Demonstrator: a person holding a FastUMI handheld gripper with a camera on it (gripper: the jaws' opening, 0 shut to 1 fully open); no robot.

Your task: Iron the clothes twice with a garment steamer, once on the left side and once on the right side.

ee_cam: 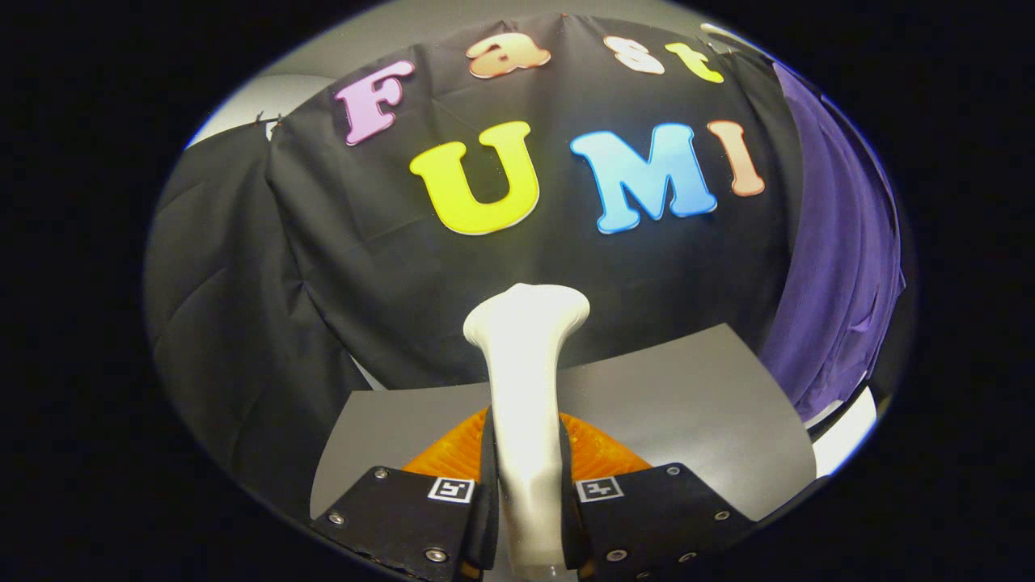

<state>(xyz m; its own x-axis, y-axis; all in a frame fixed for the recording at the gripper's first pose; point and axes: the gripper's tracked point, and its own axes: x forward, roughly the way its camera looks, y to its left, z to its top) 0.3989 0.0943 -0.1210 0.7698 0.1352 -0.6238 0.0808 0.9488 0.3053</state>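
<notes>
a: steamer (pixel 524 380) clamped between my gripper (pixel 525 505) fingers, head up ahead of them, above grey mat (pixel 687 404). purple garment (pixel 841 267) hangs off right.

b: risk?

a: smooth handle may twist or slip in my grip during the swing right.

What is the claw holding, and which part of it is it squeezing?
The claw is shut on the white garment steamer, both fingers pressing its slim handle, with the wider head sticking out beyond them.

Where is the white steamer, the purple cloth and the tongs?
Steamer (pixel 524 372), gripper view, on its white neck.
Purple cloth (pixel 841 259), gripper view, on its hanging folds.
Tongs (pixel 530 501), gripper view, midway between the fingertips, shut on the steamer.
</notes>
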